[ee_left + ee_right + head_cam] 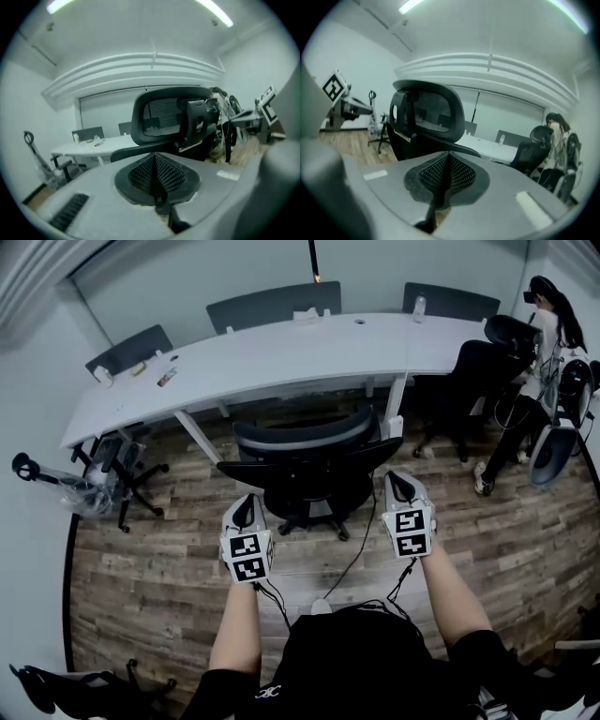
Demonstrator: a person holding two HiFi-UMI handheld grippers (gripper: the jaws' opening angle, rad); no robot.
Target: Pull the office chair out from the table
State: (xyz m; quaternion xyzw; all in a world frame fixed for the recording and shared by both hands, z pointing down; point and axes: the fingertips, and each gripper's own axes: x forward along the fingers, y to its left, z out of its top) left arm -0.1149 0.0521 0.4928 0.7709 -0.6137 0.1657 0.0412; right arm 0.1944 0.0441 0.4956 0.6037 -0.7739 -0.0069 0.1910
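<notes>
Office chair at frame centre, below worktop; left hand-held gripper and right hand-held gripper, both closed and empty, must open to grasp backrest evenly

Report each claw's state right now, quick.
Left claw: shut, holding nothing.
Right claw: shut, holding nothing.

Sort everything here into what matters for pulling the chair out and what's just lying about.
For the job:
office chair, standing by the table
left gripper and right gripper, both shut with nothing between the jaws

Lying about:
bottle and small items on the tabletop
spare chairs behind the table
person at the right
</notes>
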